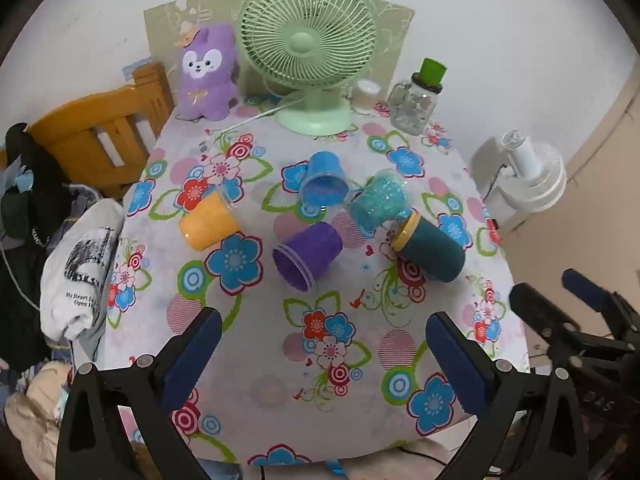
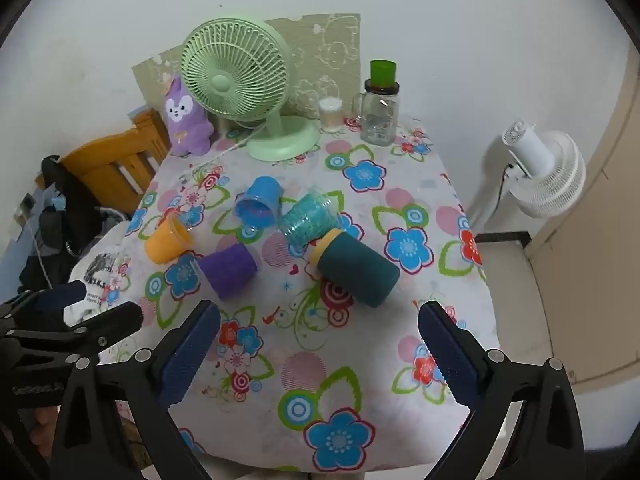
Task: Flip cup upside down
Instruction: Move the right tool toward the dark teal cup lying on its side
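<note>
Several cups lie on their sides on the flowered tablecloth (image 1: 304, 344): an orange cup (image 1: 208, 222), a blue cup (image 1: 324, 180), a purple cup (image 1: 306, 254), a glittery teal cup (image 1: 380, 204) and a dark teal cup with a yellow rim (image 1: 430, 250). They also show in the right wrist view: orange (image 2: 166, 240), blue (image 2: 258, 202), purple (image 2: 228, 270), glittery teal (image 2: 310, 218), dark teal (image 2: 356, 270). My left gripper (image 1: 324, 354) is open and empty, short of the cups. My right gripper (image 2: 320, 354) is open and empty, near the table's front.
A green desk fan (image 1: 310, 48), a purple plush toy (image 1: 208, 76), a small white jar (image 1: 366, 96) and a glass jar with a green cup on top (image 1: 416, 104) stand at the back. A wooden chair (image 1: 100, 136) and clothes sit left. A white floor fan (image 1: 528, 176) stands right.
</note>
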`<act>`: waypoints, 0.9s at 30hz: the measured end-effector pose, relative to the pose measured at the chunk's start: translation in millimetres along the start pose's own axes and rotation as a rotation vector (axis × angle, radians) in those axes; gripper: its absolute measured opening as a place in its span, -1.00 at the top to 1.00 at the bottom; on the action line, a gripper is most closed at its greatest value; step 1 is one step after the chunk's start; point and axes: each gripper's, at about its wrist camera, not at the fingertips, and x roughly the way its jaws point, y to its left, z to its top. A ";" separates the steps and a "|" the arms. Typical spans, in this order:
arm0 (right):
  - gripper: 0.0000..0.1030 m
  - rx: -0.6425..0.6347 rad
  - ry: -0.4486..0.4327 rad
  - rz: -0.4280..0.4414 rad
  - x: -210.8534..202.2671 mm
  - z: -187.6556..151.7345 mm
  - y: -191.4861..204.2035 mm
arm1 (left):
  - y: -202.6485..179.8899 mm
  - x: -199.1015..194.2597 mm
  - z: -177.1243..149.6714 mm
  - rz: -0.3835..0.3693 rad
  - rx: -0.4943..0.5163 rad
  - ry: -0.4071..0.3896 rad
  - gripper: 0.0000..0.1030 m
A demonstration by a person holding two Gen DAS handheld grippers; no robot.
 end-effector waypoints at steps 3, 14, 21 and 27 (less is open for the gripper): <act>-0.96 -0.033 0.003 -0.036 -0.4 5.0 4.1 | 2.1 -4.6 -2.0 -0.029 0.003 -0.017 -0.98; -0.96 -0.069 -0.045 0.022 -2.8 6.8 -19.3 | -21.8 0.8 2.0 0.062 0.000 -0.015 -0.98; -0.96 -0.063 -0.051 0.030 -3.5 4.9 -19.6 | -22.7 -0.7 2.2 0.069 0.008 -0.022 -0.98; -0.96 -0.065 -0.050 0.029 -2.6 7.8 -20.0 | -22.5 -1.6 4.1 0.073 0.011 -0.024 -0.98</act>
